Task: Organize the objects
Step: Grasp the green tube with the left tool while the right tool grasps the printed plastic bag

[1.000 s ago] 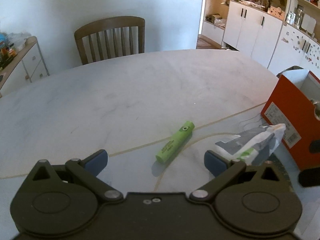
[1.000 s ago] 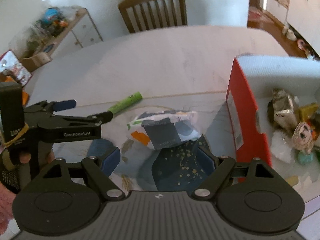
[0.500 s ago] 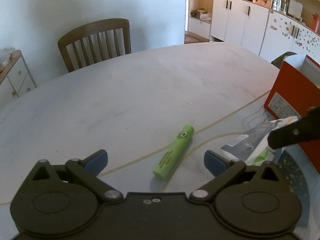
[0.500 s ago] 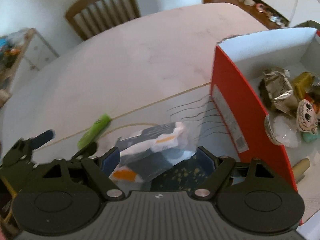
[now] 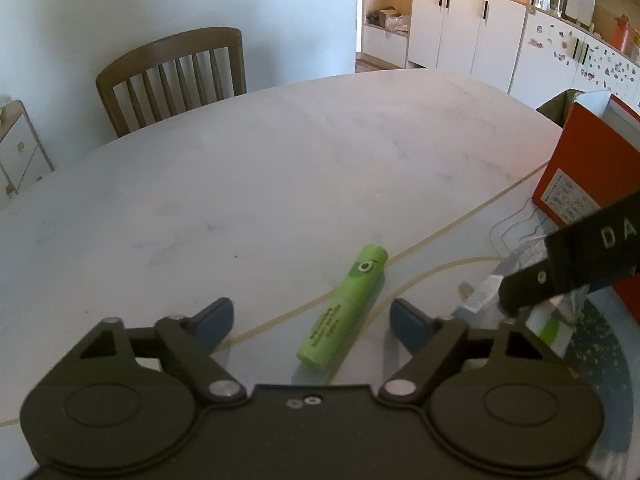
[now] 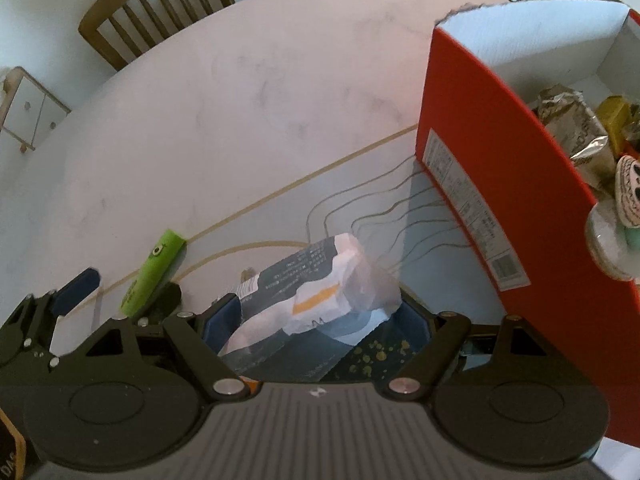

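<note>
Packet (image 6: 316, 280) is looking light and crinkly; I'm straddling its middle with right gripper (image 6: 316, 320) spread, left gripper (image 5: 312, 316) spread too.

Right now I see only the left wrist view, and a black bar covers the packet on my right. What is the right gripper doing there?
Observer: The right gripper is open, with the plastic packet between its fingers.
Operator: Is the orange box empty?
Observer: No. The orange box holds crumpled foil packets and a round toy face.
Operator: Does the green tube touch the packet?
Observer: No. The green tube lies apart, to the packet's left, with bare table between them.
</note>
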Demonstrator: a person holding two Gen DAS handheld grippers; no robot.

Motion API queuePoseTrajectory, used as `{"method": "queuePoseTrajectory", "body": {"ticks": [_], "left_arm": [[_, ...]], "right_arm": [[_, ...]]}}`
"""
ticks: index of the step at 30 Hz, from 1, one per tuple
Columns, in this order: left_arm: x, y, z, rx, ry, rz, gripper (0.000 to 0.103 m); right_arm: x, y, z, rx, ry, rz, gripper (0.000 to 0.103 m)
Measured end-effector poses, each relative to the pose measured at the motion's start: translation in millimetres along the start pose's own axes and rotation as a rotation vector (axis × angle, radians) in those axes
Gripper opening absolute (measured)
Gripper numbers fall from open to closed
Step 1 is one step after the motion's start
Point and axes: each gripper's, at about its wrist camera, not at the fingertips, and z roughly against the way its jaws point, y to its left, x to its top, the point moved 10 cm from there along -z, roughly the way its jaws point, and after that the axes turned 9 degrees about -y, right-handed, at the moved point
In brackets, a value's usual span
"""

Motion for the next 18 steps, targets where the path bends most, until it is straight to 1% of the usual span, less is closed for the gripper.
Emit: {"method": "queuePoseTrajectory", "body": {"ticks": [2, 4, 8, 9, 10, 11, 13, 15, 17, 18], "left_arm": [[-0.6, -0.4, -0.7, -0.006, 0.0, -0.004, 0.076], [0.4, -1.1, -0.3, -0.006, -0.011, -0.013, 0.068], [2.2, -5.5, -0.2, -0.024, -0.024, -0.025, 0.058], [2.7, -7.1, -0.1, -0.032, -0.024, -0.026, 0.053], [3.0, -9.0, -0.1, -0.037, -0.024, -0.027, 0.048], [3.6, -10.9, 0.0, -0.041, -0.025, -0.03, 0.046], [3.8, -14.5, 0.7, -0.049, -0.026, -0.037, 0.038], [3.5, -17.2, 1.8, -0.049, -0.028, -0.04, 0.036], [3.2, -19.5, 2.5, -0.056, -0.029, -0.036, 0.029], [3.1, -20.8, 3.2, -0.057, -0.027, -0.035, 0.024]], "right_arm": [[-2.4, 2.0, -0.4, 0.008, 0.005, 0.008, 0.083], [-5.3, 2.7, -1.5, 0.017, 0.013, 0.019, 0.083], [-12.0, 6.5, -1.9, 0.028, 0.027, 0.041, 0.083], [-12.9, 7.0, -1.6, 0.03, 0.026, 0.048, 0.083], [-13.1, 7.8, -1.2, 0.032, 0.024, 0.054, 0.082], [-13.9, 8.7, -0.7, 0.037, 0.024, 0.061, 0.078], [-14.4, 12.1, -0.9, 0.045, 0.03, 0.066, 0.074], [-14.6, 11.7, 0.0, 0.046, 0.03, 0.077, 0.072], [-15.5, 10.5, 2.2, 0.055, 0.031, 0.078, 0.065], [-15.8, 9.1, 3.6, 0.059, 0.032, 0.079, 0.064]]}}
